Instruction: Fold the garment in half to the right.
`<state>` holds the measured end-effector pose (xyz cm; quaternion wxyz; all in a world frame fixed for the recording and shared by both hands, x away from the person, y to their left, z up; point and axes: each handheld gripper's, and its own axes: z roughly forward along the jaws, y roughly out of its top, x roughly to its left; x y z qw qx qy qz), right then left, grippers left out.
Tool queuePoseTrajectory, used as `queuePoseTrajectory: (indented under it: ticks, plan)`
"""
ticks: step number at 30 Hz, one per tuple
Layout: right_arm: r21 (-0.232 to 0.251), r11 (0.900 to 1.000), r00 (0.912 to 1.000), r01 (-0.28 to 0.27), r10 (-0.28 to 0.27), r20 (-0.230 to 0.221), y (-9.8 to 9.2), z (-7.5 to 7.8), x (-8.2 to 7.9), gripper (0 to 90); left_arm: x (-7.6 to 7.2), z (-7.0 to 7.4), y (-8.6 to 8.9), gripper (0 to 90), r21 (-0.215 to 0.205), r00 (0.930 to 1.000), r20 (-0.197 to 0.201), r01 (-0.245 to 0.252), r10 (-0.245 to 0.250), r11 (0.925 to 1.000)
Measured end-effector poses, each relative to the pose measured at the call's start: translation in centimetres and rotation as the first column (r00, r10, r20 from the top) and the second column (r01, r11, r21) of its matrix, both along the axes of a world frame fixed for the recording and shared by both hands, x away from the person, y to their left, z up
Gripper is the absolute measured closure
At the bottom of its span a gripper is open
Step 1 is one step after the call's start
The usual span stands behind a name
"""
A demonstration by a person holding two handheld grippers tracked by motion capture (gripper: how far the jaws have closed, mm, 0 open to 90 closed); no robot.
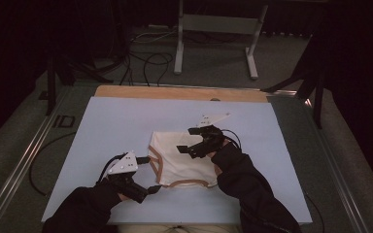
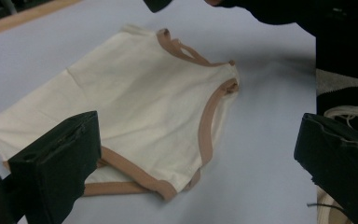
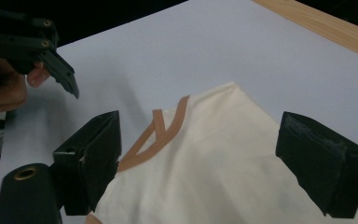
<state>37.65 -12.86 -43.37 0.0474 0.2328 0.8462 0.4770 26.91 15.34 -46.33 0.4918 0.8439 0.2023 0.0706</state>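
Lying flat, tan-trimmed cream garment (image 1: 184,158)

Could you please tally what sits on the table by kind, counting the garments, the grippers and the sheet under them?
Cream garment with tan trim: 1
Handheld grippers: 2, the left gripper and the right gripper, both with jaws apart
Pale blue sheet covering the table: 1
Total: 4

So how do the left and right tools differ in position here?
The left tool sits off the garment at its near-left trimmed corner; the right tool hovers over the cloth's middle. The left one points rightward, the right one leftward. Both are open, gripping nothing.
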Motion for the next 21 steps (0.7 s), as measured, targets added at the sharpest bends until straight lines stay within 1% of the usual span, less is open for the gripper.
queuePoseTrajectory:
  ticks: [3, 4, 6, 8, 9, 10, 12, 15, 17, 18, 21]
  plan:
    - [-0.008, 1.000, 1.0000, -0.008, 0.008, -0.002, 0.9, 0.0, 0.4, 14.0, 0.1, -0.1, -0.2, 2.6, 0.030, 0.9997, -0.003, 0.023, -0.022, 0.9993]
    - [-0.014, 1.000, 0.9999, -0.010, 0.010, -0.009, 1.2, 0.0, 0.6, 14.0, 0.1, -0.2, -0.3, 2.8, 0.042, 0.9997, 0.008, 0.023, -0.024, 0.9989]
    - [-0.017, 1.000, 0.9999, -0.013, 0.013, -0.011, 1.8, -0.2, 0.9, 14.0, 0.2, -0.4, -0.5, 2.8, 0.048, 0.9992, 0.006, 0.038, -0.039, 0.9981]
    - [-0.021, 1.000, 0.9997, -0.012, 0.012, -0.023, 2.4, -0.3, 1.2, 14.0, 0.2, -0.7, -0.7, 2.8, 0.067, 0.9989, 0.020, 0.041, -0.042, 0.9969]
    - [-0.022, 1.000, 0.9995, -0.016, 0.016, -0.027, 2.7, -0.4, 1.4, 14.0, 0.2, -0.8, -0.8, 2.8, 0.065, 0.9990, 0.025, 0.036, -0.038, 0.9973]
    - [-0.023, 0.999, 0.9995, -0.022, 0.021, -0.024, 2.9, -0.5, 1.5, 14.0, 0.3, -1.0, -0.8, 2.8, 0.076, 0.9987, 0.032, 0.037, -0.039, 0.9964]
    - [-0.030, 0.999, 0.9993, -0.025, 0.024, -0.027, 3.5, -0.6, 1.7, 14.1, 0.4, -1.3, -0.8, 3.1, 0.081, 0.9980, 0.044, 0.041, -0.045, 0.9959]
    - [-0.045, 0.999, 0.9990, -0.025, 0.024, -0.038, 4.5, -1.0, 2.1, 14.1, 0.6, -1.8, -0.8, 4.0, 0.097, 0.9975, 0.047, 0.048, -0.052, 0.9941]
    - [-0.050, 0.998, 0.9986, -0.027, 0.025, -0.048, 4.9, -1.3, 2.3, 14.1, 0.8, -2.1, -0.8, 6.7, 0.111, 0.9972, 0.045, 0.055, -0.060, 0.9923]
    - [-0.049, 0.998, 0.9985, -0.028, 0.026, -0.049, 5.1, -1.4, 2.4, 14.1, 0.8, -2.2, -0.9, 7.8, 0.110, 0.9969, 0.042, 0.061, -0.066, 0.9920]
    - [-0.057, 0.998, 0.9976, -0.036, 0.033, -0.060, 5.7, -1.7, 2.7, 14.1, 0.9, -2.7, -1.1, 10.9, 0.127, 0.9961, 0.030, 0.078, -0.083, 0.9888]
